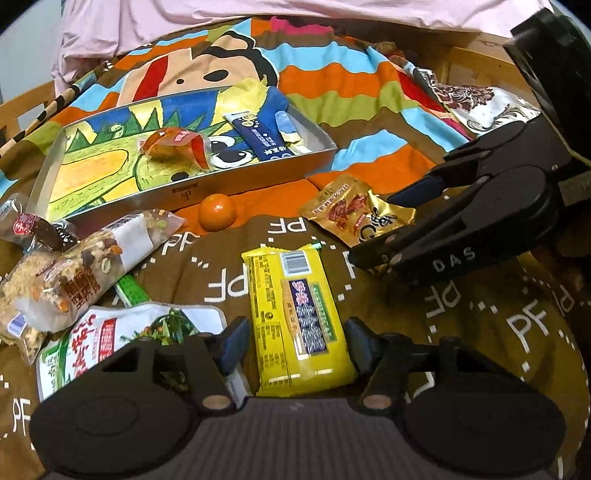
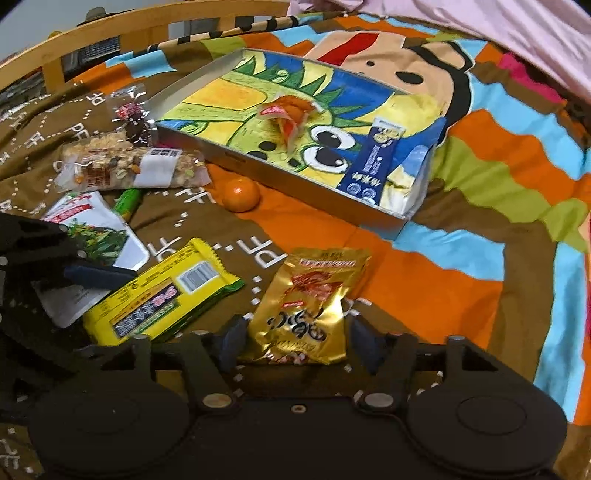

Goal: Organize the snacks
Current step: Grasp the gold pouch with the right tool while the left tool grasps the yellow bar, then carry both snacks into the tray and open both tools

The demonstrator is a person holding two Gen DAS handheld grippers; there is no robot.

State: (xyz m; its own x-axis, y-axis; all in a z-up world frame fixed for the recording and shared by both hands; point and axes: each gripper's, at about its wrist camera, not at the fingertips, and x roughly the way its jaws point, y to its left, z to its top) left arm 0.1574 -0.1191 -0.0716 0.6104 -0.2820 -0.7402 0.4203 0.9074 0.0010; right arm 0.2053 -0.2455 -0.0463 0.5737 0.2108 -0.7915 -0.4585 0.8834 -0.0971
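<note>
The left gripper (image 1: 293,345) is standing open with its fingers either side of the yellow packet (image 1: 297,317), which is lying flat on the bed just in front of the tray (image 1: 255,177); the right gripper (image 2: 293,341) is likewise spread wide around the near end of the gold pouch (image 2: 308,306), lying in front of the tray's right corner, and neither is pinching yet; the yellow packet is looking light and fairly firm, so taking it across its short width should be holding well, though the glossy wrap may be slipping; the gold pouch is looking puffy, crinkly and slick, so gripping its flat sealed edge is probably safer than squeezing the middle; already lying inside the tray are an orange-wrapped snack (image 1: 177,146) and a blue sachet (image 1: 262,134); a mandarin (image 1: 218,211) is resting against the tray's front wall, and a nut bar (image 1: 92,266) and a green-and-white bag (image 1: 110,332) are lying to the tray's front left; the bedspread (image 1: 369,92) is soft, rumpled and brightly striped, with a wooden bed rail (image 2: 110,33) behind the tray.
</note>
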